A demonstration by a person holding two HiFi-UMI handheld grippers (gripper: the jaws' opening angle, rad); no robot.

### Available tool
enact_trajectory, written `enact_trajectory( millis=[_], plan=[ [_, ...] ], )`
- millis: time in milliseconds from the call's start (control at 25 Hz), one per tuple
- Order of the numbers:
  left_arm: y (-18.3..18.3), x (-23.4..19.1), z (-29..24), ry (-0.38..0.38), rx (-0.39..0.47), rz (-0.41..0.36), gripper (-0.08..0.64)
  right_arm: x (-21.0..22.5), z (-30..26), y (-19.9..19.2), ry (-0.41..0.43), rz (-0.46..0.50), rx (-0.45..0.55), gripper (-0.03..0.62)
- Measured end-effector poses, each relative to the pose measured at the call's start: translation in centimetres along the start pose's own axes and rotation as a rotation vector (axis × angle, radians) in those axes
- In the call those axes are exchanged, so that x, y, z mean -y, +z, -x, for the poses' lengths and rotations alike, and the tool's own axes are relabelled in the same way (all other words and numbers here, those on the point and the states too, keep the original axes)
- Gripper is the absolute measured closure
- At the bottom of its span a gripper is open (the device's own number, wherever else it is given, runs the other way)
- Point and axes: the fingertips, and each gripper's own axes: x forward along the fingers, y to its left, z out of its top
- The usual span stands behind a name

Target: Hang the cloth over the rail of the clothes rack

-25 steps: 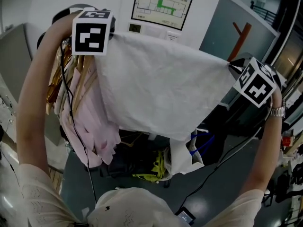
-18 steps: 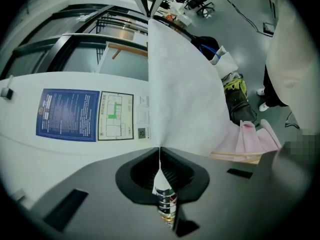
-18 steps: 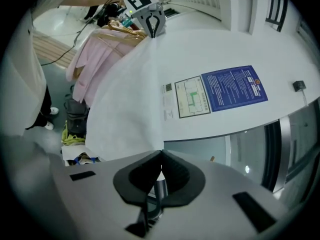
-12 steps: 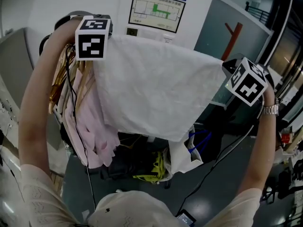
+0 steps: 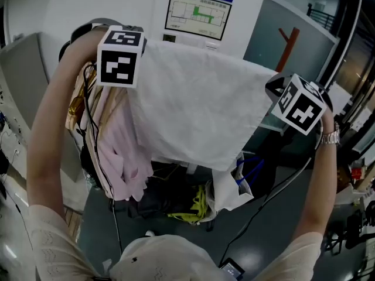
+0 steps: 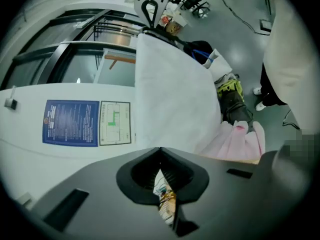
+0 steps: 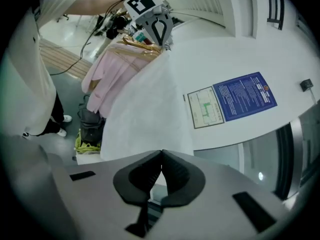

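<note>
The white cloth [image 5: 193,104] hangs draped over the top of the clothes rack, and its fold hides the rail. In the left gripper view the cloth [image 6: 172,94] stretches away from just beyond my left gripper [image 6: 160,149], which is shut with nothing between its pads. My right gripper [image 7: 161,153] is shut and empty too, just short of the cloth [image 7: 145,109]. In the head view the left marker cube [image 5: 120,57] covers the cloth's left top corner. The right marker cube [image 5: 299,110] sits beside its right corner.
Pink garments [image 5: 120,157] on wooden hangers [image 5: 76,107] hang on the rack left of the cloth. Dark bags and a yellow item [image 5: 193,206] lie on the floor under it. A wall with a floor-plan poster [image 5: 197,13] stands close behind. Cables trail down from both grippers.
Both grippers have drawn back towards the person, while the cloth has stayed in place against the wall behind it. The pink garments now hang further to the right, beneath the left cube.
</note>
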Motion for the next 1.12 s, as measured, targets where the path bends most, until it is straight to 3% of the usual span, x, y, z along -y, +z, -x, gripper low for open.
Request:
enact_trajectory(
  millis=[200,320,400,480,680,800,880,960,1120],
  plan=[
    [6.1,10.4,1.8,-0.166,0.149,-0.045,0.548,-8.8,-2.1,4.0,0.125,-0.019,0.14,0.574],
    [10.4,15.8,1.9,-0.157,0.31,0.003,0.548,-15.3,-4.4,6.2,0.154,-0.118,0.248,0.574],
    [13.1,18.7,1.6,-0.124,0.464,0.155,0.548,-19.5,-5.8,7.4,0.165,-0.282,0.334,0.574],
    [15.0,21.3,1.0,-0.081,0.58,0.378,0.548,-23.3,-6.8,8.2,0.17,-0.482,0.413,0.574],
    [16.3,29.8,0.6,-0.049,0.705,1.026,0.548,-34.0,-5.9,9.6,0.108,-0.935,0.508,0.574],
    [15.3,35.8,2.4,-0.056,0.759,1.34,0.548,-40.7,-4.0,10.1,0.063,-1.178,0.511,0.574],
    [14.3,41.2,3.9,-0.069,0.733,1.459,0.548,-45.8,-2.5,10.2,0.047,-1.335,0.457,0.574],
    [13.1,46.1,5.3,-0.086,0.672,1.527,0.548,-50.1,-0.7,10.7,0.039,-1.447,0.414,0.574],
    [12.3,52.7,9.1,-0.144,0.612,1.627,0.548,-55.1,3.3,12.2,0.006,-1.435,0.366,0.574]
  ],
)
